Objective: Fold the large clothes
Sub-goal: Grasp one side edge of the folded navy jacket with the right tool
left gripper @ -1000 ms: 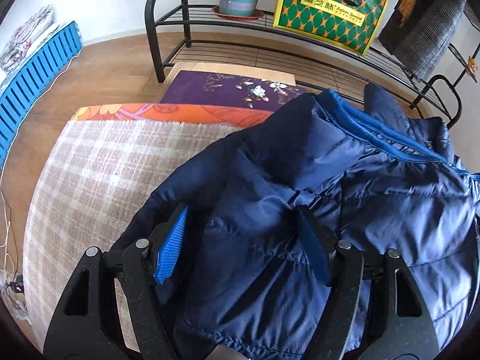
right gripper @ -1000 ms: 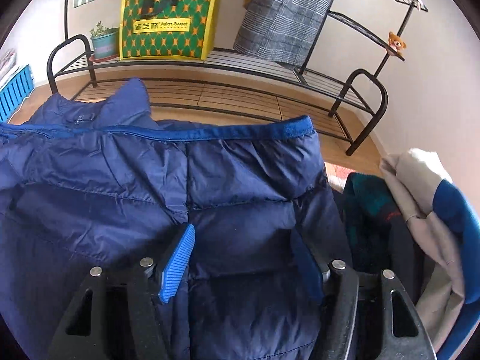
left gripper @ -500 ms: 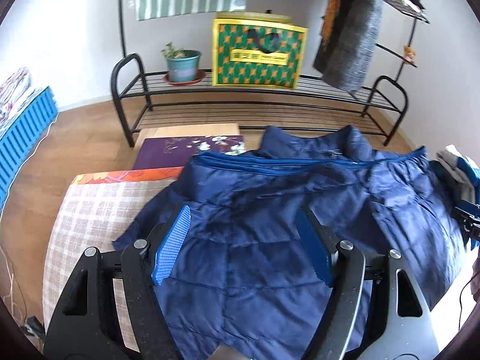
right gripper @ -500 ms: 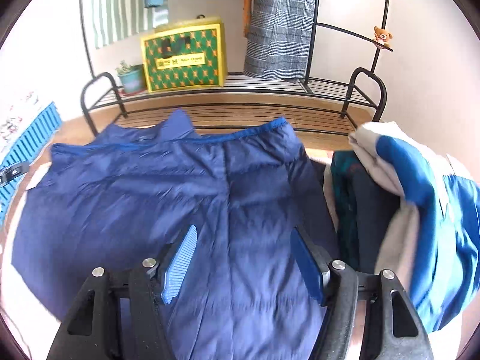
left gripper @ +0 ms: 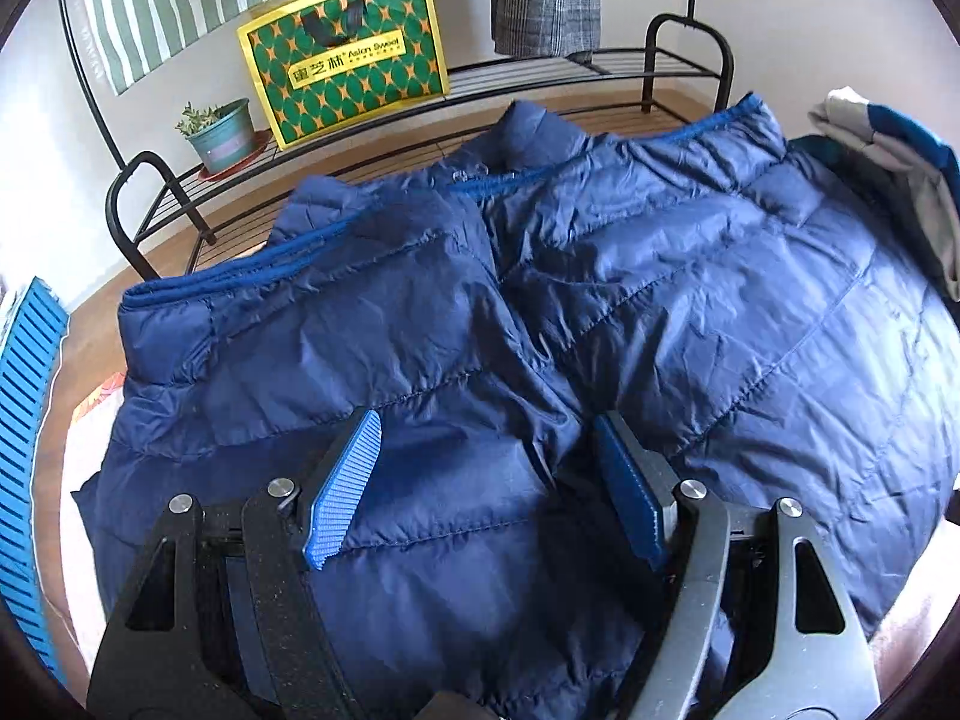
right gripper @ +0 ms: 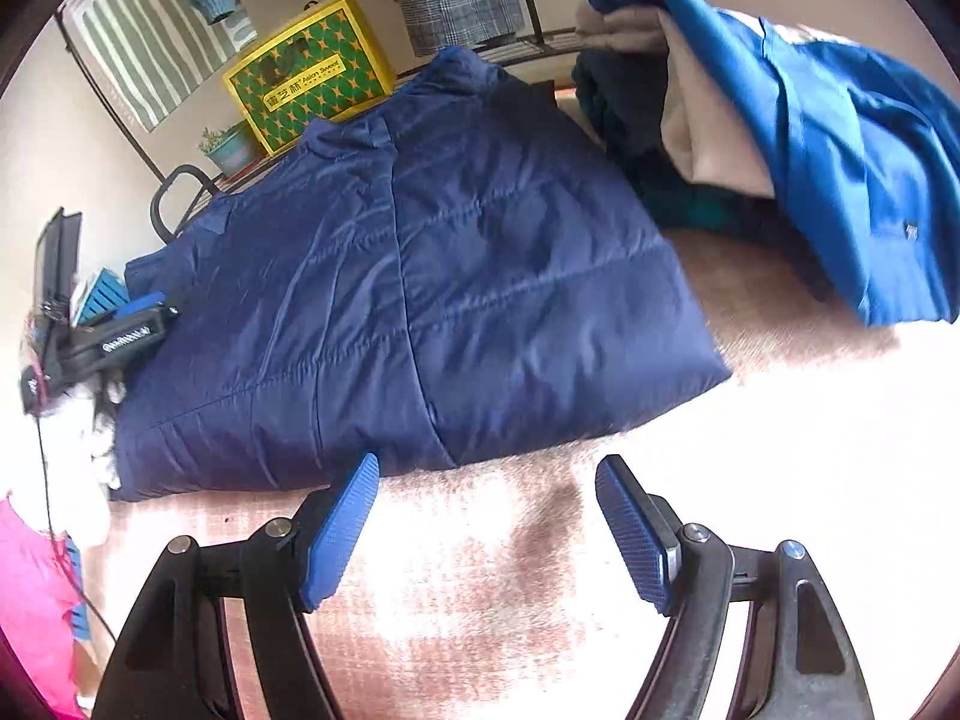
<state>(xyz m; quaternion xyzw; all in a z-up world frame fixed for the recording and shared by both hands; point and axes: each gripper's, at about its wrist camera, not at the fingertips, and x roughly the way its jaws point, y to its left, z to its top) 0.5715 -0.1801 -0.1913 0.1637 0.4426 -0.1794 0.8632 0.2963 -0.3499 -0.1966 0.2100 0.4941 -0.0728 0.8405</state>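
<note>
A navy quilted puffer jacket [right gripper: 408, 276] lies spread flat on the pale plaid surface [right gripper: 780, 450], collar toward the far rack. In the left wrist view the jacket [left gripper: 600, 300] fills the frame. My left gripper [left gripper: 486, 450] is open and hovers just over the jacket's left part, holding nothing; it also shows in the right wrist view [right gripper: 129, 324] at the jacket's left edge. My right gripper [right gripper: 486, 498] is open and empty, above the bare surface just in front of the jacket's near hem.
A pile of other clothes, blue and grey [right gripper: 810, 138], lies right of the jacket. A black metal rack [left gripper: 600, 66] behind holds a green-yellow bag [left gripper: 348, 54] and a potted plant [left gripper: 219, 132]. A blue slatted crate [left gripper: 24, 420] stands at the left.
The jacket has gone from hanging near both cameras to lying flat. My right gripper has pulled back past the near hem. My left gripper has swung over the jacket's left side.
</note>
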